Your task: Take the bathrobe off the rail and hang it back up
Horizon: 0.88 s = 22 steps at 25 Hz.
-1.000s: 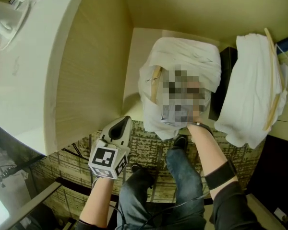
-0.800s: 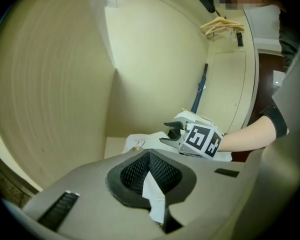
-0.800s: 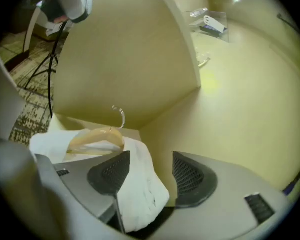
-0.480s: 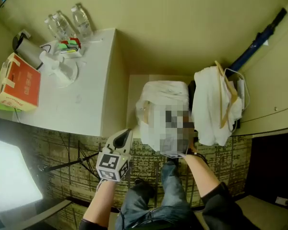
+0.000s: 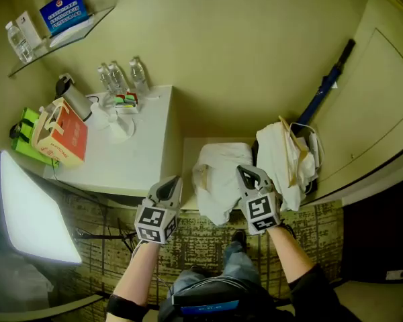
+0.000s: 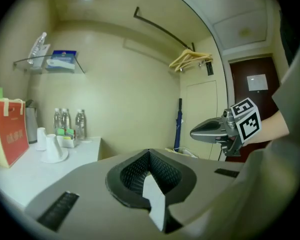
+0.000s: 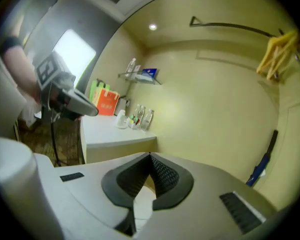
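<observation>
A white bathrobe lies crumpled on a low shelf below my grippers. A second white robe on a wooden hanger slumps beside it at the right. The dark rail runs high on the wall, with empty wooden hangers at its right end. My left gripper is raised in front of me, shut and empty. My right gripper hangs over the crumpled robe without touching it; its jaws have just been closing and stand shut with nothing between them.
A white counter at the left carries water bottles, cups, a kettle and a red paper bag. A glass shelf hangs above it. A blue umbrella leans in the right corner. A bright light panel stands at the left.
Both grippers have risen well above the shelf. The right gripper, earlier down at the crumpled robe, is now clear of it. The robe stays on the shelf.
</observation>
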Each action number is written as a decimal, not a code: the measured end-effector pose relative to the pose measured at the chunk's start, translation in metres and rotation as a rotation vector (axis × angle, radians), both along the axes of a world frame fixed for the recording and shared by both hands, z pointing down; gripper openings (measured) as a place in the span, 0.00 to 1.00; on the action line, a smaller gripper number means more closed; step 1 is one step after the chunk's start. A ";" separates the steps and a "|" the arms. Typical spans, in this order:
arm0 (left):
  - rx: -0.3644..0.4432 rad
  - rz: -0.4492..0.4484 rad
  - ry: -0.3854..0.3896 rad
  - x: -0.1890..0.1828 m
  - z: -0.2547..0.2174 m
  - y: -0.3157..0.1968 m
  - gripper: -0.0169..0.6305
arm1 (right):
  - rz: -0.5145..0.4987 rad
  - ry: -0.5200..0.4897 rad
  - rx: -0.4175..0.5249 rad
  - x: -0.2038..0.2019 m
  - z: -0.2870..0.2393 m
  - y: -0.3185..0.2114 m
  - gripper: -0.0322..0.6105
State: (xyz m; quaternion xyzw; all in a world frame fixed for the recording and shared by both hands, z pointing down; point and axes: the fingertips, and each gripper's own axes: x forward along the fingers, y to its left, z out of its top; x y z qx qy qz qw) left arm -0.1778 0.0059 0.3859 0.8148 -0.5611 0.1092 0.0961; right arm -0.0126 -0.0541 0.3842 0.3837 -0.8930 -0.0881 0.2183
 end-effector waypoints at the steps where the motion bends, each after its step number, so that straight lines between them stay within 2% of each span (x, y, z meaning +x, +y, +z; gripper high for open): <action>1: 0.014 -0.001 0.003 -0.001 -0.009 0.002 0.03 | 0.004 -0.065 -0.037 0.003 -0.011 0.004 0.09; 4: 0.061 -0.004 0.006 0.000 -0.035 0.007 0.03 | 0.035 -0.201 -0.095 0.016 -0.034 0.007 0.09; 9: 0.125 -0.018 0.009 -0.001 -0.060 0.014 0.03 | 0.100 -0.334 -0.167 0.042 -0.047 0.007 0.09; 15: 0.129 -0.030 0.001 -0.007 -0.058 0.023 0.03 | 0.146 -0.337 -0.191 0.068 -0.032 0.013 0.09; 22: 0.102 -0.041 0.043 -0.002 -0.045 0.023 0.03 | 0.168 -0.335 -0.228 0.078 -0.012 0.013 0.09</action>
